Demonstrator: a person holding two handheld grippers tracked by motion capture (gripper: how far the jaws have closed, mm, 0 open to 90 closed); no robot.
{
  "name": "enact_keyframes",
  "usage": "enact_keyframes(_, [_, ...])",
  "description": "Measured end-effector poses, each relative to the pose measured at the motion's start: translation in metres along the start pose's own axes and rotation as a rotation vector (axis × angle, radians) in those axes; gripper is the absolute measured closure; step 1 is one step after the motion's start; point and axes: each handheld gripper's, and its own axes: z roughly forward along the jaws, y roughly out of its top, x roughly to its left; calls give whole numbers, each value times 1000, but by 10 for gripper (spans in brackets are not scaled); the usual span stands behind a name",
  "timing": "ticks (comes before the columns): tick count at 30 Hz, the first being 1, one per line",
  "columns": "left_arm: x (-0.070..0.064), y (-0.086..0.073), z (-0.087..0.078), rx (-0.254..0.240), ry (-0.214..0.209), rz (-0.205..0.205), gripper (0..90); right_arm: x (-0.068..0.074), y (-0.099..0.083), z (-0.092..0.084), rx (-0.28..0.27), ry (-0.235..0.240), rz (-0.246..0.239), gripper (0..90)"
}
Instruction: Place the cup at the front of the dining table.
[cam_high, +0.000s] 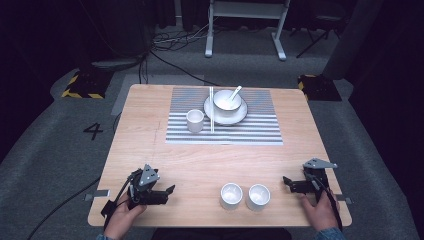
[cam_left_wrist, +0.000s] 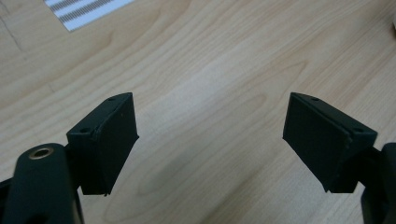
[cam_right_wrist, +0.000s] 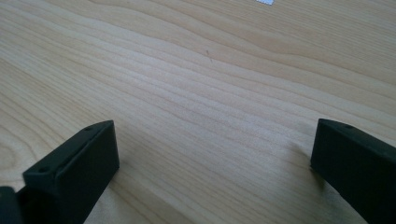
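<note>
Two hand-held grippers, left hand-held gripper (cam_high: 167, 192) and right hand-held gripper (cam_high: 288, 182), jaws apart, empty.

Square light-wood table (cam_high: 200, 160) standing on grey carpeted floor (cam_high: 50, 150). Grey-and-white striped placemat (cam_high: 260, 125) lying at the far middle of the tabletop. Two small white ceramic cups (cam_high: 231, 195) (cam_high: 258, 196) sitting side by side near the front edge, just apart. Two black handheld grippers resting on the wood near the front corners, left (cam_high: 167, 190) and right (cam_high: 286, 179).
</note>
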Motion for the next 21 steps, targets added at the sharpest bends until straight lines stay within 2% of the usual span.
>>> enact_keyframes(4, [-3,-6,3,27,4,8,180,0,0,0,-1,0,-1,10])
enact_keyframes(5, [-5,-8,5,51,16,20,180,0,0,0,0,-1,2,10])
enact_keyframes(6, [-5,-8,5,51,16,20,180,0,0,0,0,-1,2,10])
enact_keyframes(7, [-8,-10,7,68,38,36,180,0,0,0,-1,-1,1,10])
enact_keyframes(13, [-9,-11,9,63,37,36,174,0,0,0,-1,-1,1,10])
enact_keyframes(14, [-9,-12,10,55,31,26,171,0,0,0,-1,-1,2,10])
enact_keyframes(16, [-7,-13,11,61,4,-20,163,0,0,0,0,-1,2,10])
enact_keyframes(21, [-5,-13,12,68,1,-40,146,0,0,0,-1,-1,2,10])
